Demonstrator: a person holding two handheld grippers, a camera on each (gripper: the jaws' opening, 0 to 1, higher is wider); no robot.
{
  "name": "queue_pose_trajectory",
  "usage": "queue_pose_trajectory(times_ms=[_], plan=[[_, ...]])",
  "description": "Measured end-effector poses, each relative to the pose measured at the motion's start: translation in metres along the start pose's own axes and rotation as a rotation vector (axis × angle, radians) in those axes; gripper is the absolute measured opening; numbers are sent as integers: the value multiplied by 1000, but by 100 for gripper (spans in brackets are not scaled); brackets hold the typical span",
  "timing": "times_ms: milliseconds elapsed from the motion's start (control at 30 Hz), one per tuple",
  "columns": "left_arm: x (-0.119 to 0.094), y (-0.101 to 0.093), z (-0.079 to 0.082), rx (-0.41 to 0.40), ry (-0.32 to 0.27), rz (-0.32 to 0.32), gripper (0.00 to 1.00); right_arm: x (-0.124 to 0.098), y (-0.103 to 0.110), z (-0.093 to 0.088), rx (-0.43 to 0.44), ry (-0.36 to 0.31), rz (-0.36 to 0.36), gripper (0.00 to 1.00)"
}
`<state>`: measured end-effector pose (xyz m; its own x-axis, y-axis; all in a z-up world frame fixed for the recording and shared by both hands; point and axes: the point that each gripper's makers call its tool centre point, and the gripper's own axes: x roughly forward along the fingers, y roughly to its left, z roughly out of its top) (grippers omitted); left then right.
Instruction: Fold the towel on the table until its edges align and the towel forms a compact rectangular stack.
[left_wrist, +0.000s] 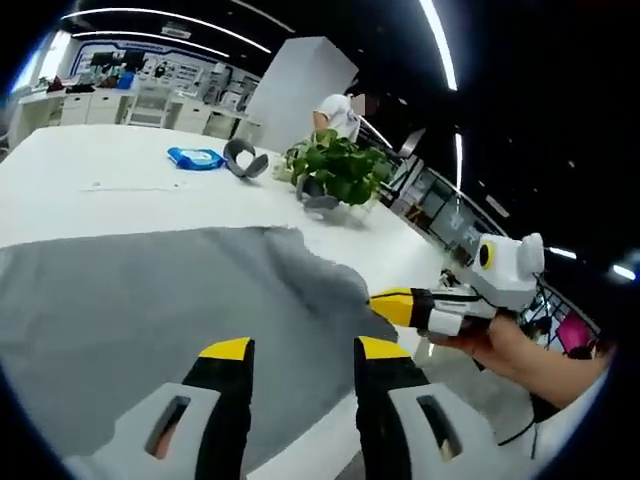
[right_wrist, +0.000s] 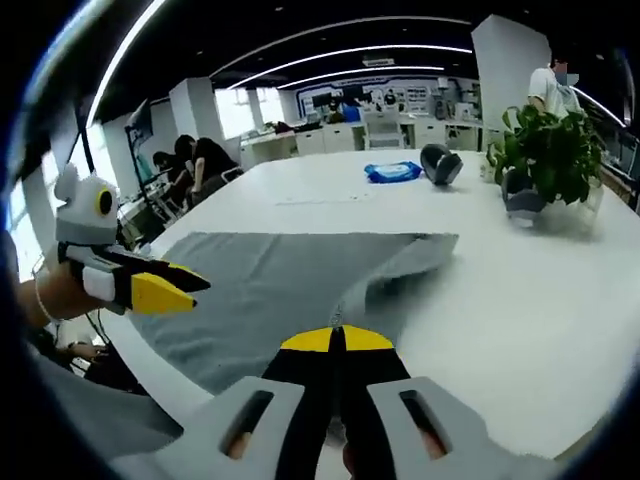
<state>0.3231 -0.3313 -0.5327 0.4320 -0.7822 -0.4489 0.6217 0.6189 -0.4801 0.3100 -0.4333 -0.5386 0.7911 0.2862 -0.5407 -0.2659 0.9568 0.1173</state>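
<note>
2 grippers of mine are at the grey towel (right_wrist: 290, 290), which lies spread on the white table (right_wrist: 520, 300) across the middle of the right gripper view and across the lower left of the left gripper view. My right gripper (right_wrist: 335, 338) rises from the bottom centre of its own view with its yellow-tipped jaws pressed together on a raised fold of the towel's near edge — the cloth lifts into a ridge running toward the upper right. In the left gripper view that same gripper (left_wrist: 385, 303) enters from the right, held by my hand (left_wrist: 510, 350), its tip at the towel's rumpled corner.

My left gripper (left_wrist: 300, 350) stands with jaws apart and nothing between them, over the towel's near portion; in the right gripper view it (right_wrist: 185, 287) sits at the left, tip hovering over the towel's left edge.

Bare tabletop stretches to the right of the towel and beyond its far edge. Well apart at the far side stand a potted plant (right_wrist: 545, 150), a blue packet (right_wrist: 393, 171) and a dark curved object (right_wrist: 440, 163) just beside it. People (right_wrist: 200, 160) sit past the table's upper-left edge.
</note>
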Motion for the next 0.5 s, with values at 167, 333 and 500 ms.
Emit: queue_pose_trajectory(times_ms=[167, 333, 500], plan=[[12, -6, 0, -14, 12, -14, 42, 2, 16, -3, -37, 9, 30, 0], [25, -14, 1, -2, 40, -16, 49, 1, 24, -5, -38, 11, 49, 0], [40, -20, 2, 23, 60, -6, 60, 1, 33, -7, -55, 21, 61, 0]])
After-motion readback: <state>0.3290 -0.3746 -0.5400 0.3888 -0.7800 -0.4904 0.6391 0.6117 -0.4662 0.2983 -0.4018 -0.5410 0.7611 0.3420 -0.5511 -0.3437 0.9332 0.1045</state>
